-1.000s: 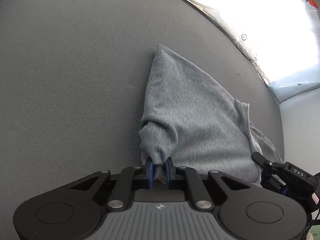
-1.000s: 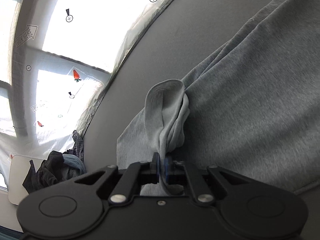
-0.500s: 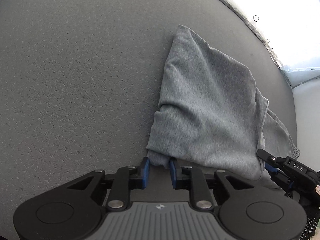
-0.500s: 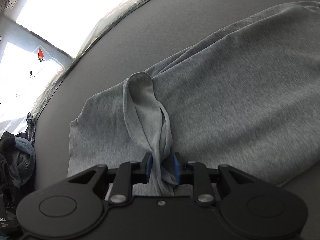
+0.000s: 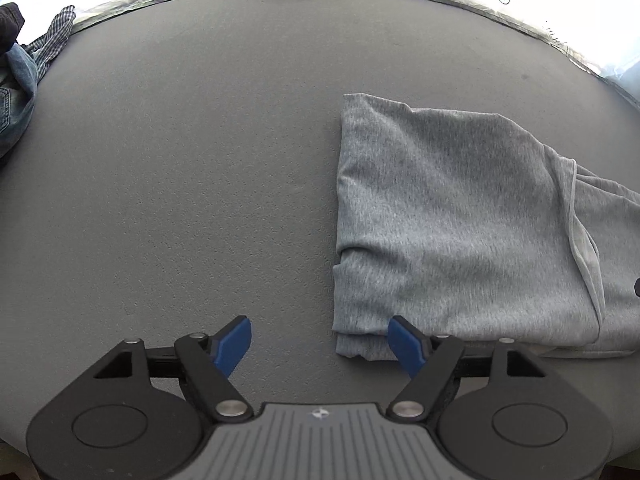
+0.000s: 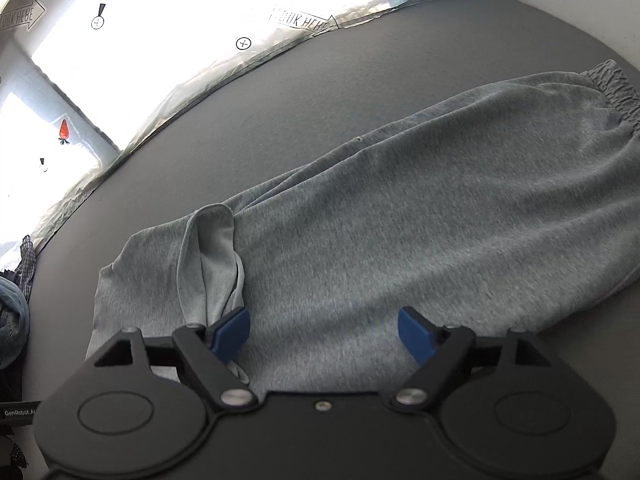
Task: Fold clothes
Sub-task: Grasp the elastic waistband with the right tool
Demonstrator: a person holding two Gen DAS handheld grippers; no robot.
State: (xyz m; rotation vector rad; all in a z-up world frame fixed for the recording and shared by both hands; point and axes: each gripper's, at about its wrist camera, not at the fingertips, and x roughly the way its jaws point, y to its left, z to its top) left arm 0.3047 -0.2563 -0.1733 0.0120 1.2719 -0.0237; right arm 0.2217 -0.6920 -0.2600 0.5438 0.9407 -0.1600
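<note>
Left wrist: left gripper (image 5: pixel 319 340) opened | grey sweatpants (image 5: pixel 448 224) released

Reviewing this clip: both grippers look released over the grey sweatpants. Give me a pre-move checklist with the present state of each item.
1. Left gripper free of cloth: ok; its jaws have just been opening, and nothing sits between the pads.
2. Right gripper free of cloth: ok; its jaws have just been opening and stand wide above the fabric.
3. Grey sweatpants resting on the grey table: ok.
4. Folded edge tidy: ok, fairly straight.
5. Raised flap lying flat: not ok, it stands up in a loop.
6. Pile of other clothes apart from the sweatpants: ok.
</note>
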